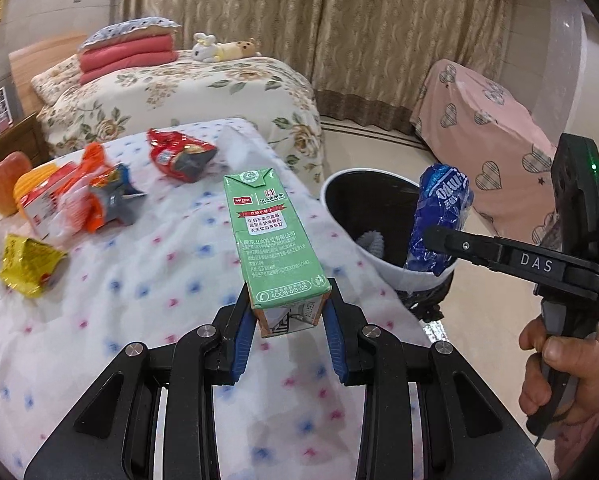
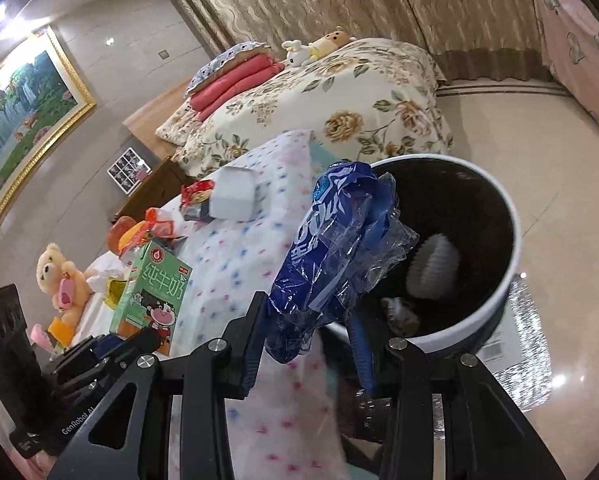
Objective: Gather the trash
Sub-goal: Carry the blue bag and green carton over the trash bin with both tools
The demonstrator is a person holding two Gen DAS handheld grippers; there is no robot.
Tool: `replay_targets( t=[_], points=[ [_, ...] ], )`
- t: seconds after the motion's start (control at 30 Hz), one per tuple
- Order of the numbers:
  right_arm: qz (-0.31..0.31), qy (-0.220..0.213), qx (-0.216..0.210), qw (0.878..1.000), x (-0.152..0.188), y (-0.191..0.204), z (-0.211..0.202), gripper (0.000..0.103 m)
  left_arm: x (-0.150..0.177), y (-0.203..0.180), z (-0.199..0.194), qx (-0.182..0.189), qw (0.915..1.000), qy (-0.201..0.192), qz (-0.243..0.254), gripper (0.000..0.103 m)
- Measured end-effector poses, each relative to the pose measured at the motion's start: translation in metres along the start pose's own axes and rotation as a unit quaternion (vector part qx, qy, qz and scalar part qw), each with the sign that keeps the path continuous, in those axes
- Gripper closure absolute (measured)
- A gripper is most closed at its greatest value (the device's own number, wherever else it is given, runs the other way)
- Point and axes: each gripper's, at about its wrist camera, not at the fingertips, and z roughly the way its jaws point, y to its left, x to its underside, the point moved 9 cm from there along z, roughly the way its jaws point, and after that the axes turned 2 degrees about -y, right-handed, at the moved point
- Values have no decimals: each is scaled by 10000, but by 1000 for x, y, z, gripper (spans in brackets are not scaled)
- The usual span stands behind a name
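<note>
My left gripper [image 1: 289, 316] is shut on a green milk carton [image 1: 273, 236] and holds it above the dotted bedspread [image 1: 159, 280]. The carton also shows in the right wrist view [image 2: 151, 292]. My right gripper [image 2: 311, 344] is shut on a crumpled blue plastic wrapper [image 2: 331, 248], held at the near rim of the white trash bin [image 2: 495, 300]. In the left wrist view the wrapper [image 1: 439, 216] hangs over the bin [image 1: 383, 268] edge. A white paper cup liner [image 2: 433, 264] lies inside the bin.
On the bedspread lie a red snack bag [image 1: 177, 154], an orange wrapper pile [image 1: 79, 200], a yellow packet [image 1: 27, 266] and a white box [image 2: 235, 194]. A teddy bear [image 2: 61, 280] sits at the left. A floral bed [image 1: 187, 96] stands behind.
</note>
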Motion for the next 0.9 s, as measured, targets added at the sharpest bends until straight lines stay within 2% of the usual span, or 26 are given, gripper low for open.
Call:
replay_targets(
  t=[0.4, 0.9],
  points=[
    [-244, 27, 359, 9991, -9, -32, -2, 64, -14, -31, 22, 95, 9993, 71, 351, 73],
    [-429, 277, 523, 9973, -20, -58, 9, 64, -30, -57, 47, 302, 9980, 208, 515, 73]
  ],
)
